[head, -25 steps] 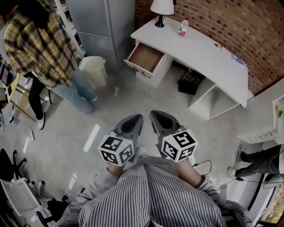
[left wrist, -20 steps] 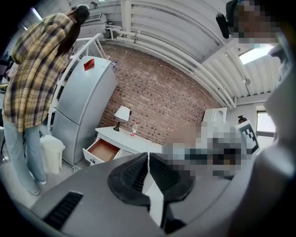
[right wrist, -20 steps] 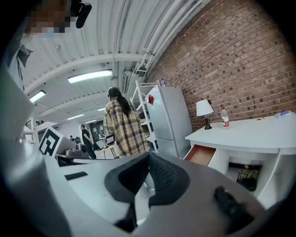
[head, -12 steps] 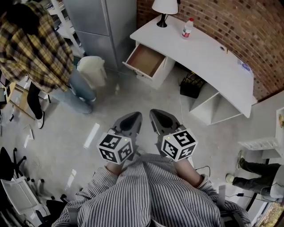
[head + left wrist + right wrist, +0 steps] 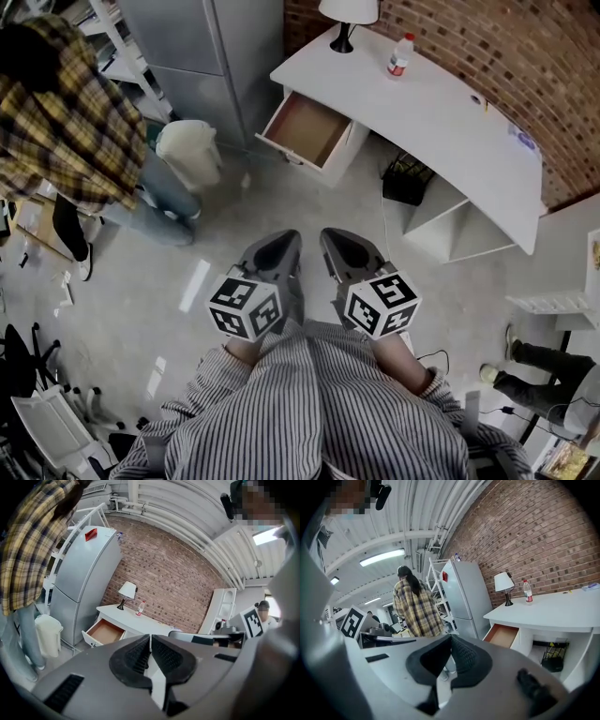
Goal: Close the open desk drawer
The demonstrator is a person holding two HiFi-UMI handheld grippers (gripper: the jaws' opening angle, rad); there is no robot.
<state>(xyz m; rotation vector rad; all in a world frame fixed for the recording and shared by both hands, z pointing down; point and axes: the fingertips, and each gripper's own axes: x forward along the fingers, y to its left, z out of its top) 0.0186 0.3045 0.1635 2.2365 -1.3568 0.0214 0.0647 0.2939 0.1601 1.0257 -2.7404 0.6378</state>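
Observation:
The white desk stands against the brick wall, far ahead of me. Its drawer at the left end is pulled out, and its brown inside shows empty. Both grippers hang side by side close to my body, well short of the desk. My left gripper is shut with nothing in it, and so is my right gripper. The left gripper view shows the shut gripper and the drawer beyond it. In the right gripper view the drawer lies right of the shut gripper.
A person in a plaid shirt stands at the left beside a white bin. A grey fridge is left of the desk. A lamp and a bottle stand on the desktop. A black basket sits under it.
The head view has shifted a little, so the desk and drawer sit slightly higher and further right. The person in plaid has drifted left. Both grippers stay shut and held as before.

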